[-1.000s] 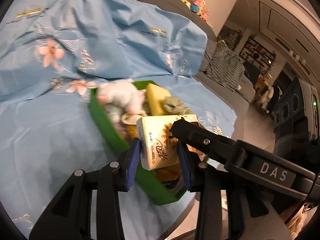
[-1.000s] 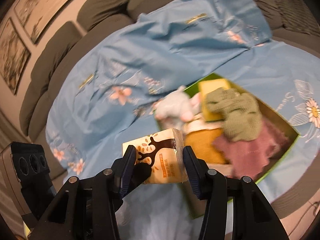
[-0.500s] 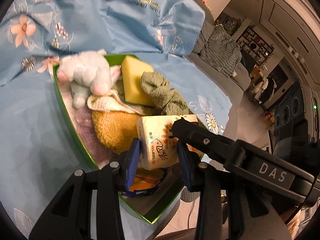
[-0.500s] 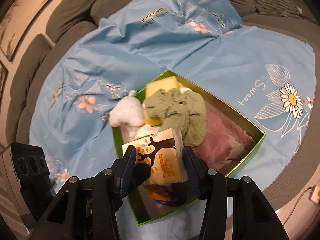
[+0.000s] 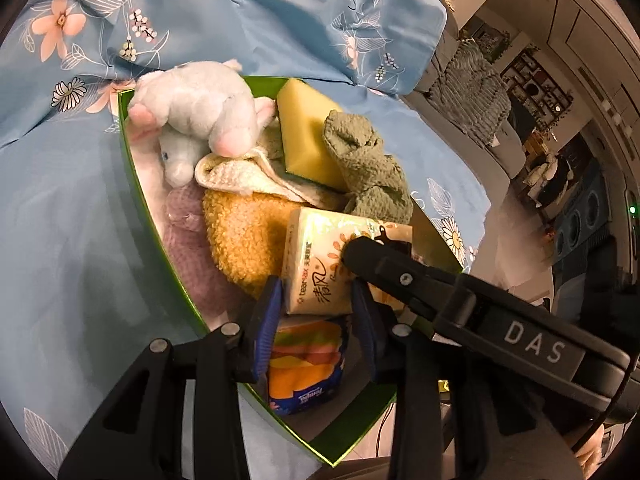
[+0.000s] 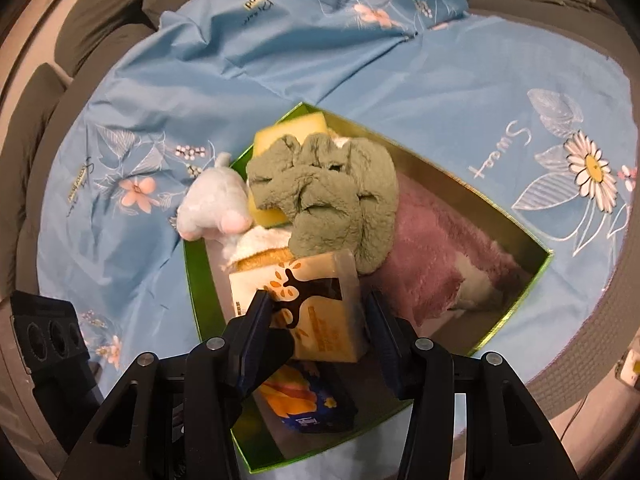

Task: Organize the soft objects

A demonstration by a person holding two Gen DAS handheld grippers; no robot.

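Counting what is sitting in and over one green box [image 6: 516, 312]

Showing up are two tissue packs [image 5: 320, 268] [image 5: 304, 364], one plush toy [image 5: 200, 112], one yellow sponge [image 5: 308, 140], four cloths [image 6: 328, 188] [image 6: 436, 248] [image 5: 248, 176] [image 5: 244, 240], and two grippers [image 5: 316, 320] [image 6: 316, 328].

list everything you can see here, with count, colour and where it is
green box: 1, green, on the blue sheet
tissue pack: 1, cream, between both grippers above the box
second tissue pack: 1, orange and blue, box's near corner
plush toy: 1, pale blue and pink, far end of the box
sponge: 1, yellow, beside the toy
green cloth: 1, crumpled, over the sponge
purple towel: 1, box bottom
orange towel: 1, box middle
cream cloth: 1, under the toy
floral sheet: 1, light blue, over the sofa
left gripper: closing on the cream pack
right gripper: gripping the same pack
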